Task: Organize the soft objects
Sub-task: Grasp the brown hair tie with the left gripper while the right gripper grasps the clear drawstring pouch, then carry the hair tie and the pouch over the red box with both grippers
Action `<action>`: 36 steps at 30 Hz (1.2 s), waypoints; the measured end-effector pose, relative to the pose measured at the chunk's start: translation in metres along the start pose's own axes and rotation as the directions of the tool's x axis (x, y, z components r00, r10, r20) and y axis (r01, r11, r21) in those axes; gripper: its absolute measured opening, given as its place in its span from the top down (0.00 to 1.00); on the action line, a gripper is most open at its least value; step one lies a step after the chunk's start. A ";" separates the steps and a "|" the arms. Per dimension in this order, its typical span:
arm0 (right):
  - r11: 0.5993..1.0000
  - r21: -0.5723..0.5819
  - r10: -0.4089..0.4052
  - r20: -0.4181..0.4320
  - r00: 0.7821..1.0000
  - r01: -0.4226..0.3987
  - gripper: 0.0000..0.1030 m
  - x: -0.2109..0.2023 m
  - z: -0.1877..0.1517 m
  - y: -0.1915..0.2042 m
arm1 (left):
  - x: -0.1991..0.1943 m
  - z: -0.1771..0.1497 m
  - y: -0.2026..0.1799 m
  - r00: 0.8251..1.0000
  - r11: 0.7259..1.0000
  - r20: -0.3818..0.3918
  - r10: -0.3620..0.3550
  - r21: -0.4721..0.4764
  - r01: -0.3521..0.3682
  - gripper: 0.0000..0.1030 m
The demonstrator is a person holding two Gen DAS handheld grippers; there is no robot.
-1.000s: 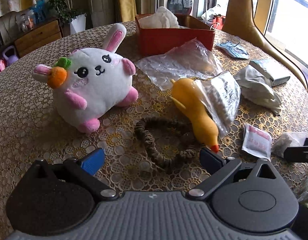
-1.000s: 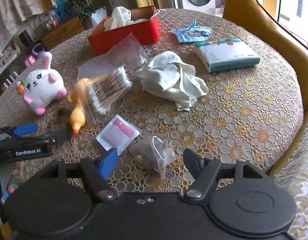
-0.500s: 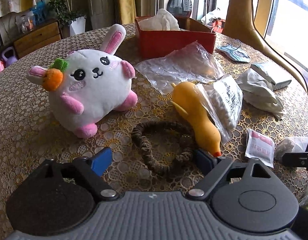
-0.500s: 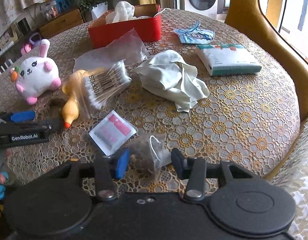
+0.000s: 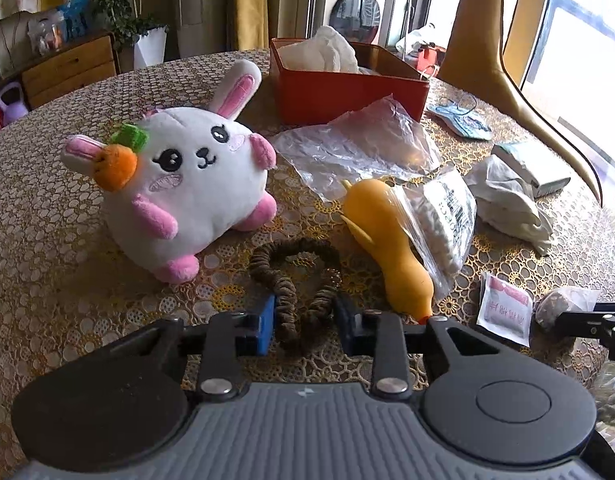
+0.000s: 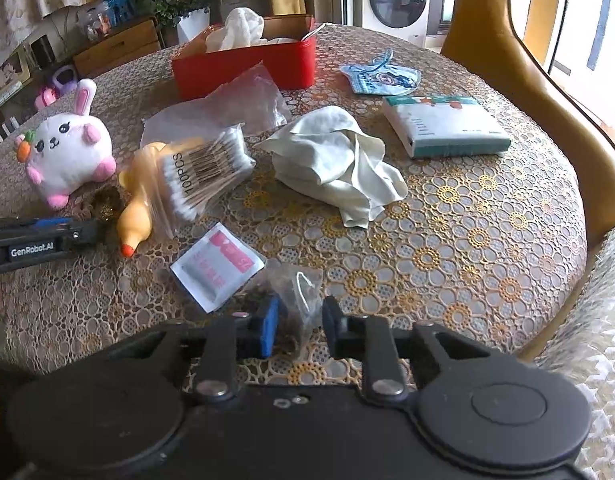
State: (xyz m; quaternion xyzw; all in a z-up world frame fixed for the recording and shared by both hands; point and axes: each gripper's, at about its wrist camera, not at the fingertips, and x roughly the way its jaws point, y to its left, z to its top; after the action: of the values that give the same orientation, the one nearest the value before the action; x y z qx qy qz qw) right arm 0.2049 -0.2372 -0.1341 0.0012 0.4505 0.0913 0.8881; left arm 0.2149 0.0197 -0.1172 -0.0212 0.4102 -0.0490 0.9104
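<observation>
I am at the grasping step on both sides. My left claw (image 5: 305,320) is pinched on the near loop of the brown scrunchie (image 5: 295,276), which lies on the tabletop (image 5: 47,264) between the plush rabbit (image 5: 179,188) and the yellow rubber toy (image 5: 391,236). My right claw (image 6: 297,326) is squeezed onto the small clear pouch (image 6: 297,292) beside the pink sachet (image 6: 217,266). Next, I judge, both need lifting and carrying toward the red box (image 6: 247,64). The scrunchie looks ruffled and limp, so it should dangle.
</observation>
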 end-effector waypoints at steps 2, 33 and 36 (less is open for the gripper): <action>1.000 0.007 0.003 0.006 1.000 -0.004 0.87 -0.001 0.000 -0.001 | -0.002 -0.001 0.001 1.000 1.000 0.002 -0.001 0.004 0.001 0.79; 0.975 0.084 0.183 0.214 0.960 -0.205 0.96 -0.077 0.054 -0.016 | -0.074 0.050 0.010 0.990 0.985 0.075 -0.123 -0.109 0.131 0.86; 0.976 0.057 0.191 0.240 0.952 -0.210 0.96 -0.087 0.067 -0.014 | -0.084 0.067 0.005 0.986 0.985 0.091 -0.138 -0.093 0.146 0.86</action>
State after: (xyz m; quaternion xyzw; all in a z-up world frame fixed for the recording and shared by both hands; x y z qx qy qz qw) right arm 0.2106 -0.2601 -0.0257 0.0941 0.3438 0.1616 0.9202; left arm 0.2107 0.0336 -0.0107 -0.0979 0.3710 -0.0925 0.9188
